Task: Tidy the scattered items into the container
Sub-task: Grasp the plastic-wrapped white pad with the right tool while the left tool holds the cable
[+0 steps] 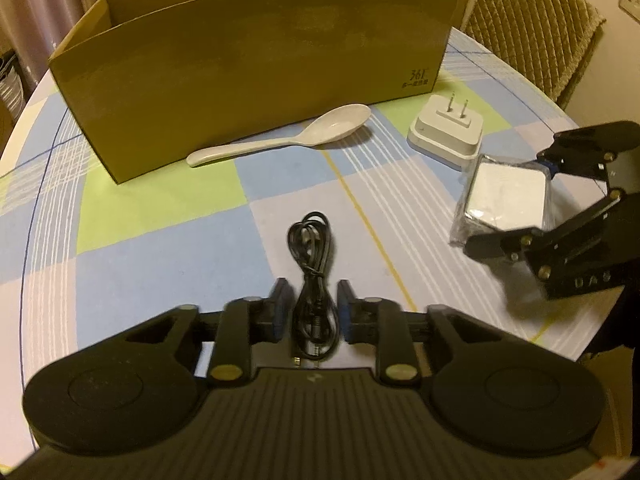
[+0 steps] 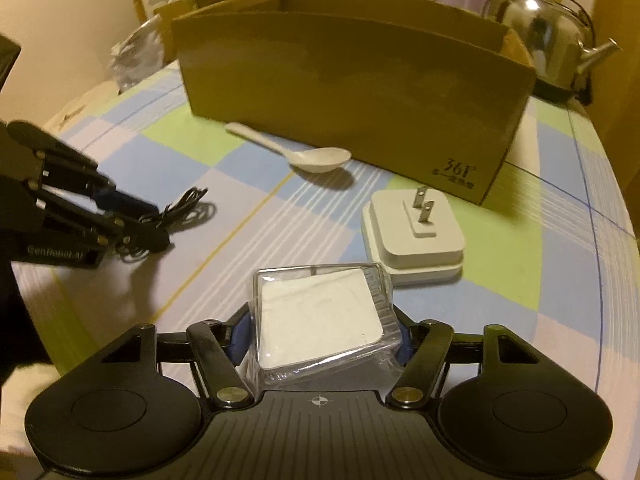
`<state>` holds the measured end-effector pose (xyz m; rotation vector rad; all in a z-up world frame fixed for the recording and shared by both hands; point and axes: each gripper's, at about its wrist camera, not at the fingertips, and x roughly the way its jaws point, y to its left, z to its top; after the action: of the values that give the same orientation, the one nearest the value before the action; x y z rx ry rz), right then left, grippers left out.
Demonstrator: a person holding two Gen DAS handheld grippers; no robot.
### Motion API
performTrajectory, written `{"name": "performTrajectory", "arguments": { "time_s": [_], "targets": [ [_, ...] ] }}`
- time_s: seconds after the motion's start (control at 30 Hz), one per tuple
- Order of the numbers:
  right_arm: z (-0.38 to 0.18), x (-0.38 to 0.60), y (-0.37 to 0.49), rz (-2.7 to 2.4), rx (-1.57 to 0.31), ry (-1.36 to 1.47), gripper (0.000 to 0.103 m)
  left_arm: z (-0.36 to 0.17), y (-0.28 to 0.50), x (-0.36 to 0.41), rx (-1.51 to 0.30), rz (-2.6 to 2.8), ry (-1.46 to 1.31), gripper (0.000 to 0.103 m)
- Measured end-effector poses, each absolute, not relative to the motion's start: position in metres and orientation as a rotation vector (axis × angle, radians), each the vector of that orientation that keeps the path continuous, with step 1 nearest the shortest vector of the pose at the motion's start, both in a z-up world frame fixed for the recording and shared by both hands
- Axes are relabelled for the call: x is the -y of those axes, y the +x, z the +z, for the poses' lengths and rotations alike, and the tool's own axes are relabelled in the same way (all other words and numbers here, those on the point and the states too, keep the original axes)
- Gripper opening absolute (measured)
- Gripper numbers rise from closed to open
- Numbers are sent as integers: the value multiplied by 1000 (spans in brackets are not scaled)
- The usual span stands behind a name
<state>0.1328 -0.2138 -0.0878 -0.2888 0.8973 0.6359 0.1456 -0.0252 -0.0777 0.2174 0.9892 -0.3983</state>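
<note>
Nearest the left wrist camera, we see the left gripper (image 1: 311, 312) with its jaws drawn close on either side of a coiled black cable (image 1: 312, 276). The pads sit just beside the bundle; we judge them clenched on the cable, though a thin gap on the right side leaves the contact uncertain. The cable lies on the checked tablecloth (image 1: 160, 216).

In the right wrist view, the right gripper (image 2: 320, 336) has its jaws around a wrapped white packet (image 2: 320, 320). The blue pads meet both sides of the wrapping, so we read this as a grasp on the packet.

Outward from the jaws, a white plug adapter (image 2: 414, 236) stands just beside the packet with its prongs up. A white spoon (image 1: 280, 136) lies beyond it, close against the front wall of the cardboard box (image 1: 256, 60). A steel kettle (image 2: 540, 36) stands behind the box.

We judge the step in hand to be the pickup of two items at once. The next move calls for lifting each one clear of the tablecloth, carrying it over the front wall, and releasing it inside the box. The adapter and spoon remain to be collected.
</note>
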Motion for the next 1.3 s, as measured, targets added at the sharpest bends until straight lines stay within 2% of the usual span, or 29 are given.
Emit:
{"name": "performTrajectory", "arguments": {
  "time_s": [0.63, 1.07, 1.1, 1.13, 1.3],
  "targets": [
    [-61, 230, 114, 560, -858, -226, 63, -63, 122, 23, -978, -373, 205, 15],
    [-65, 231, 112, 552, -876, -227, 63, -75, 136, 24, -996, -361, 191, 19],
    [-65, 230, 113, 553, -877, -225, 63, -77, 137, 24, -1001, -360, 191, 18],
    [-65, 230, 114, 553, -878, -225, 63, -77, 137, 23, -996, -366, 190, 11],
    [-64, 227, 115, 556, -876, -227, 63, -75, 133, 20, -984, -361, 183, 10]
  ]
}}
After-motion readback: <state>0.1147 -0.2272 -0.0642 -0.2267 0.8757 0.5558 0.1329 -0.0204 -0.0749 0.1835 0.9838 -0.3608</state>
